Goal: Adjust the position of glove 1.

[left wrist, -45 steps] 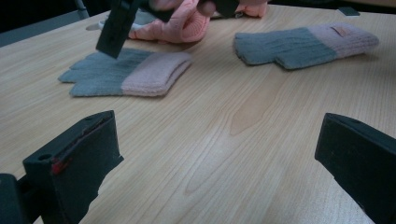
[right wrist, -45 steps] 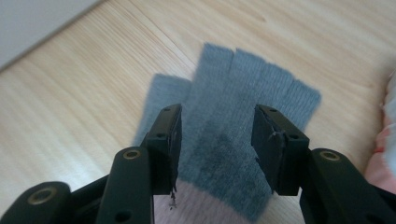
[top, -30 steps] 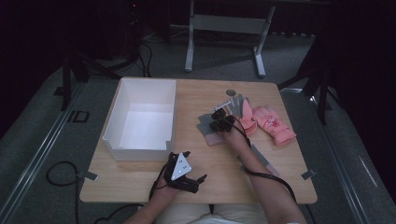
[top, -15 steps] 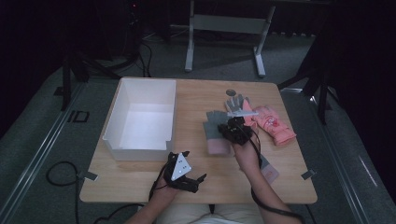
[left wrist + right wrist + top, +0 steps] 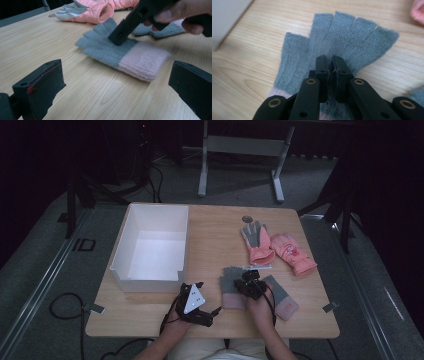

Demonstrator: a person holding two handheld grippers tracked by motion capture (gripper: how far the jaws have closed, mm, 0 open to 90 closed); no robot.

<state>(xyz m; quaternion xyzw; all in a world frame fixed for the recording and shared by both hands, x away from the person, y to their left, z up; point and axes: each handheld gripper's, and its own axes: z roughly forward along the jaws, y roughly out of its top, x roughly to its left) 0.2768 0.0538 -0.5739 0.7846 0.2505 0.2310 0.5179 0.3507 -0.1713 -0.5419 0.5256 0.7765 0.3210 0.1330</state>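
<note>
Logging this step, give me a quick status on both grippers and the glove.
Right gripper shut on grey knit glove, glove flat on table. Left gripper open, empty, resting. White bin path unobstructed.

A white box (image 5: 150, 245) stands at the table's (image 5: 210, 235) left side. 2 pink gloves (image 5: 277, 247) lie far right, beside a small round disc (image 5: 247, 219).
</note>
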